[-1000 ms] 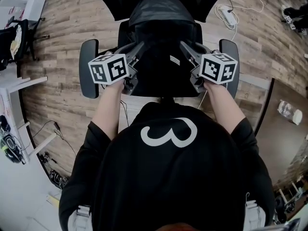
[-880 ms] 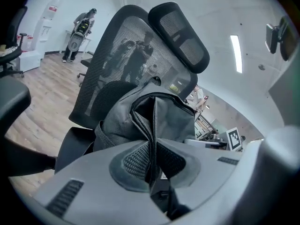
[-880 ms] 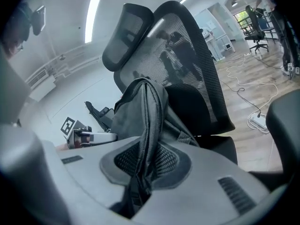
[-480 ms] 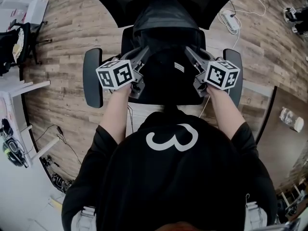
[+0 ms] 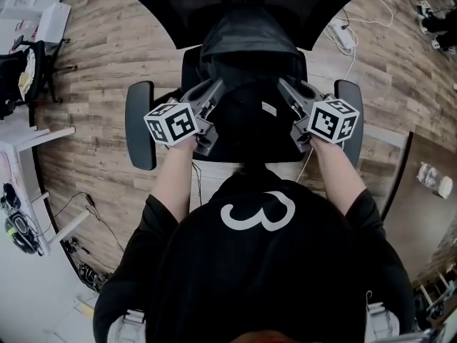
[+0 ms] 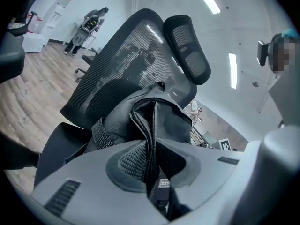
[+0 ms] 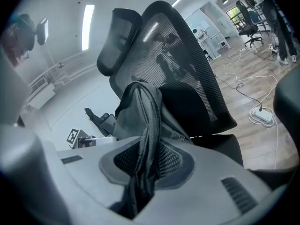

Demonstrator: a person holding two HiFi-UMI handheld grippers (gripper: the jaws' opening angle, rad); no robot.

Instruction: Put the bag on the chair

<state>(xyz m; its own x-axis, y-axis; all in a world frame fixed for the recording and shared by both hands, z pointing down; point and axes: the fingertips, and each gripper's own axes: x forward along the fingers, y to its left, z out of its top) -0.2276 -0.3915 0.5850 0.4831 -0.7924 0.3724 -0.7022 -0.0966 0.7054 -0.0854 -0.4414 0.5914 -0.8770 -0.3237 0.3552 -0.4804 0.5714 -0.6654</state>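
Observation:
A black bag (image 5: 246,116) sits upright over the seat of a black office chair (image 5: 139,123), between the armrests. My left gripper (image 5: 214,91) is shut on the bag's left side and my right gripper (image 5: 285,90) is shut on its right side. In the left gripper view, the bag's zipped edge (image 6: 145,121) is pinched between the pads of the left gripper (image 6: 152,165), with the mesh backrest (image 6: 117,64) and headrest (image 6: 190,46) behind it. In the right gripper view, a fold of bag fabric (image 7: 147,111) is clamped in the right gripper (image 7: 145,168) in front of the backrest (image 7: 183,64).
A white power strip and cable (image 5: 343,31) lie on the wood floor at the far right. A white desk (image 5: 21,156) and a dark bag on a stand (image 5: 18,70) are at the left. A dark table (image 5: 421,213) with a bottle (image 5: 434,179) stands at the right.
Chair, bag and both grippers have slid lower and slightly right in the head view. Both grippers keep their hold on the bag, which stays over the seat.

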